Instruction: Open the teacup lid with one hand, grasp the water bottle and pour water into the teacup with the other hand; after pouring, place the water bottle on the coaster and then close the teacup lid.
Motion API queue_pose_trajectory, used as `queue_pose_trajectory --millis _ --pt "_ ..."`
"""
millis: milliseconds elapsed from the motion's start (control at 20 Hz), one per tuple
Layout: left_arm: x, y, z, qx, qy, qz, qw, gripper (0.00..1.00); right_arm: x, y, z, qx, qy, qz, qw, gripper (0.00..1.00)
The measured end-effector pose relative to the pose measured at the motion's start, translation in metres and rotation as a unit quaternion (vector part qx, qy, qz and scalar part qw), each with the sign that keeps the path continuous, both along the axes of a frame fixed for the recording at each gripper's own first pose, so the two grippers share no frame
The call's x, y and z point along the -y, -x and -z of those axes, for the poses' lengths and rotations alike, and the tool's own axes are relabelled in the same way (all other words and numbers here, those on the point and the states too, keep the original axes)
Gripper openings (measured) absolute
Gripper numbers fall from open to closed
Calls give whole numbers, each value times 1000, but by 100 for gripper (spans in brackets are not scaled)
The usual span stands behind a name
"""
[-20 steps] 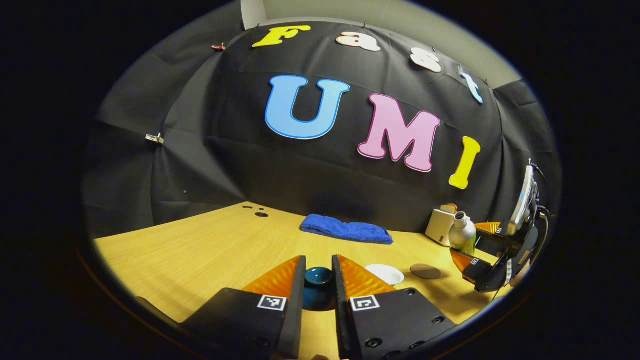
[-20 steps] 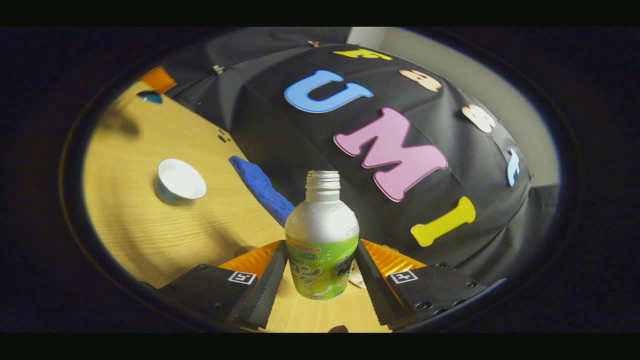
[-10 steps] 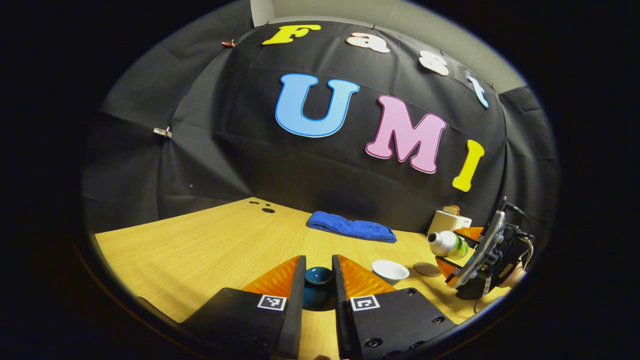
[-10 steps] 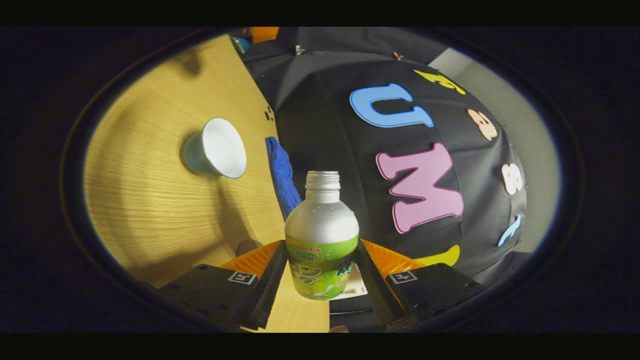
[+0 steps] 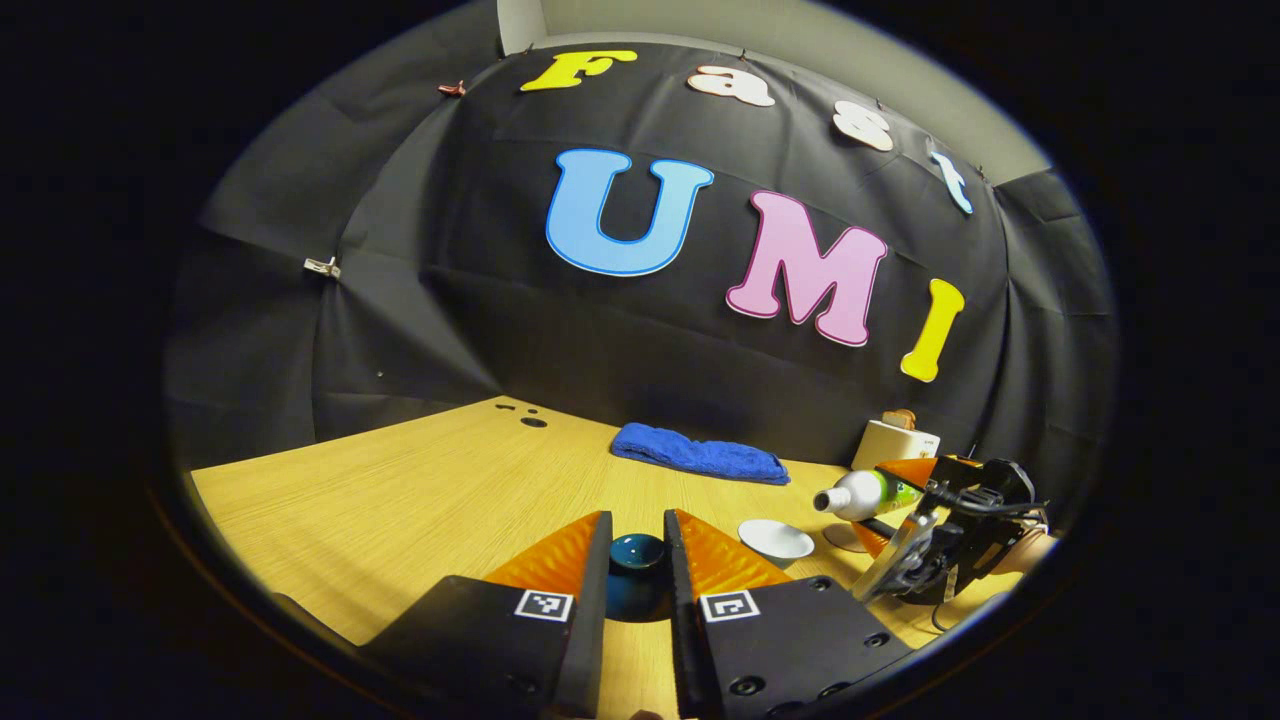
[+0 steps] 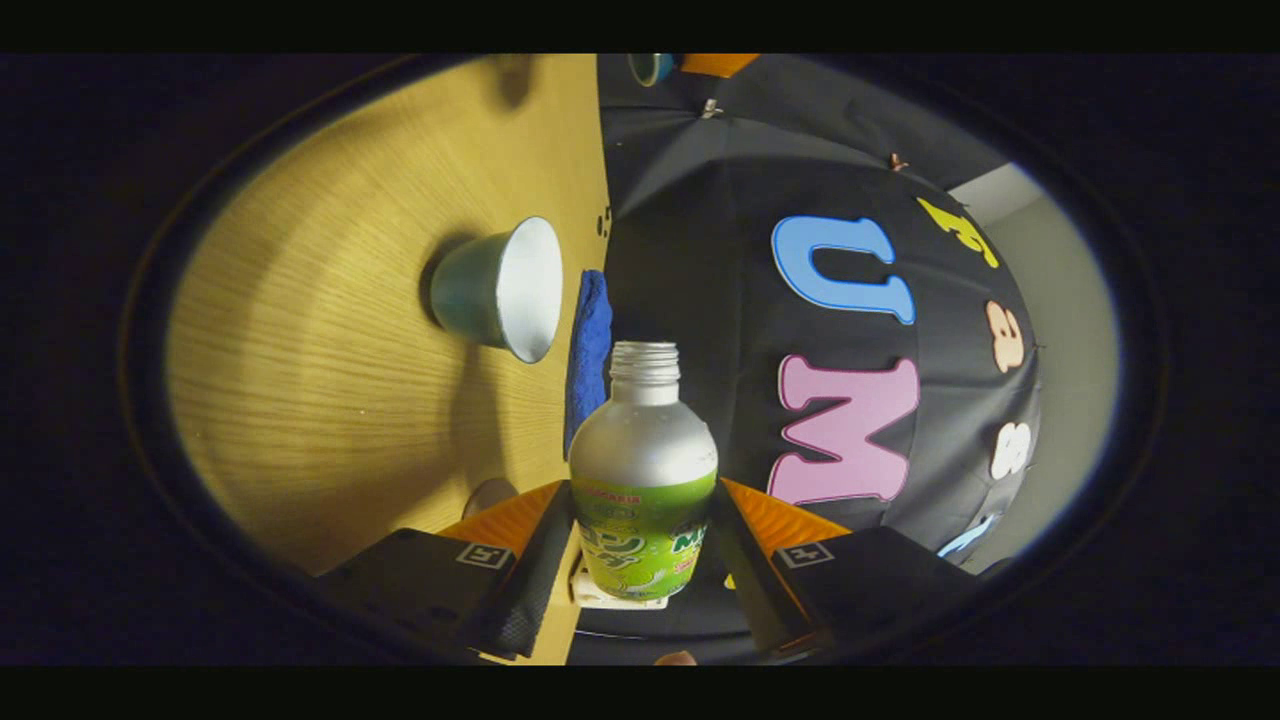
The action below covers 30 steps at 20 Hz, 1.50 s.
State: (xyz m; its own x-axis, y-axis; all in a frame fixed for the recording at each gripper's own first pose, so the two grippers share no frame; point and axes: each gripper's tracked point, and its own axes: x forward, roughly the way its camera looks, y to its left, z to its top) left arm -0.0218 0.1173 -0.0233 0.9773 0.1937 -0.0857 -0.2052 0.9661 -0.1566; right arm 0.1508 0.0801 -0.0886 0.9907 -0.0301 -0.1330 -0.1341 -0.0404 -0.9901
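Lying sideways in the closed right tool [image 6: 640,560], bottle [image 6: 643,470], mouth toward teacup [image 6: 500,288].

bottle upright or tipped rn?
Tipped. The water bottle lies nearly level in the right gripper, mouth toward the teacup.

Black hand-held gripper [image 5: 637,575], ribbed orange fingers [image 5: 555,555], perhaps screws.

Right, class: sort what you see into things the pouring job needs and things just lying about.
Job:
bottle, in right gripper
teacup
lid, in left gripper
coaster

Lying about:
blue towel
white box
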Motion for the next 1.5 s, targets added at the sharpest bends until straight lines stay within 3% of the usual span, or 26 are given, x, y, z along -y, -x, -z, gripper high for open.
queue_pose_trajectory --millis 100,250,450,500,550,600,1500 --pt "0 0 0 -1 -1 0 1000 32 1 0 2 -4 20 -1 1000 77" --pt "-1 0 1 -1 -1 -1 1000 32 3 -2 7 -14 37 1 999 83" --pt "0 0 3 -3 0 0 1000 32 1 -2 9 -17 68 -2 998 77" --pt "0 0 2 -4 0 1 1000 32 1 -3 8 -18 72 -4 997 77" --pt "-1 0 2 -4 0 1 1000 32 2 -4 9 -19 74 -4 997 84" --pt "-1 0 2 -4 0 1 1000 32 2 -3 9 -19 76 -5 997 77" --pt "-3 0 5 -8 3 -3 1000 32 0 -5 -7 0 154 -27 988 80"
